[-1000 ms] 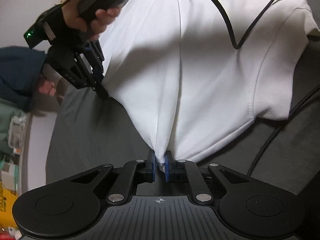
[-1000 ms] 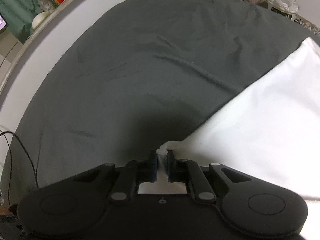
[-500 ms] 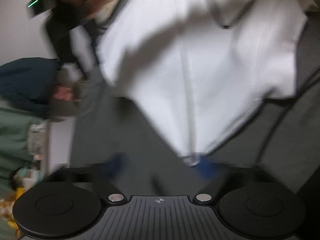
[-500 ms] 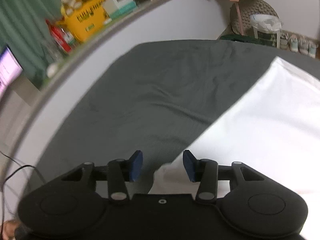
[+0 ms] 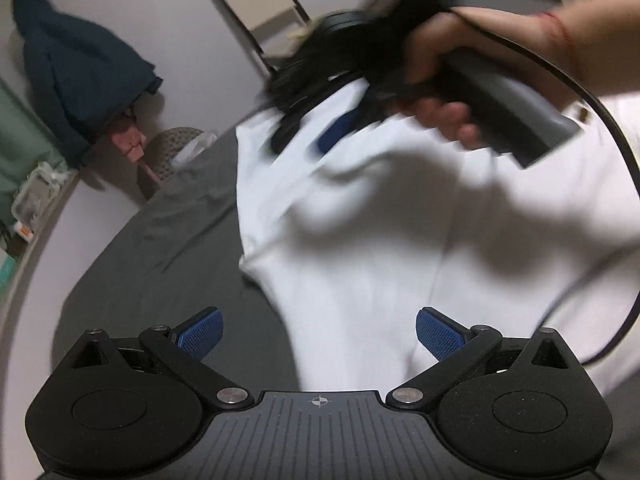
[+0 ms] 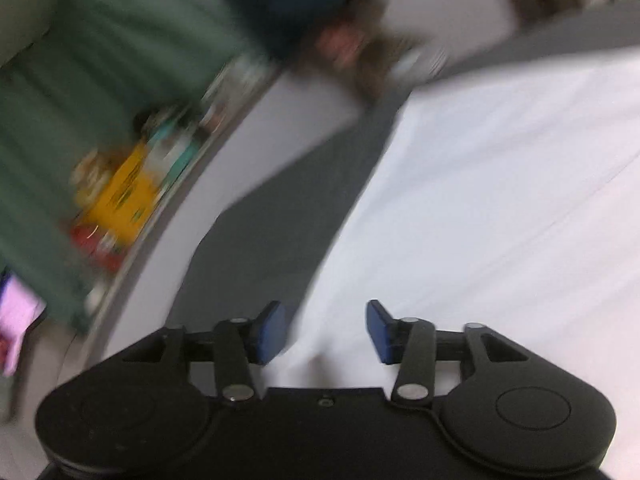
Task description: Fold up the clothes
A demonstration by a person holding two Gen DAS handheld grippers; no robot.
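A white garment (image 5: 400, 248) lies folded on the dark grey bed cover (image 5: 168, 240). My left gripper (image 5: 318, 330) is open and empty, held above the garment's near edge. My right gripper (image 6: 326, 330) is open and empty above the garment (image 6: 500, 200), near its left edge. It also shows blurred in the left wrist view (image 5: 320, 128), held in a hand over the far part of the garment, jaws apart.
A black cable (image 5: 616, 208) loops over the garment's right side. The white bed rim (image 6: 168, 248) curves to the left, with a cluttered shelf and a yellow box (image 6: 120, 196) behind it. A dark blue jacket (image 5: 76, 72) hangs on the wall.
Both grippers were shut on the garment's corners a second ago. Both have opened, let go of the cloth and lifted away. The right gripper has swung over the garment.
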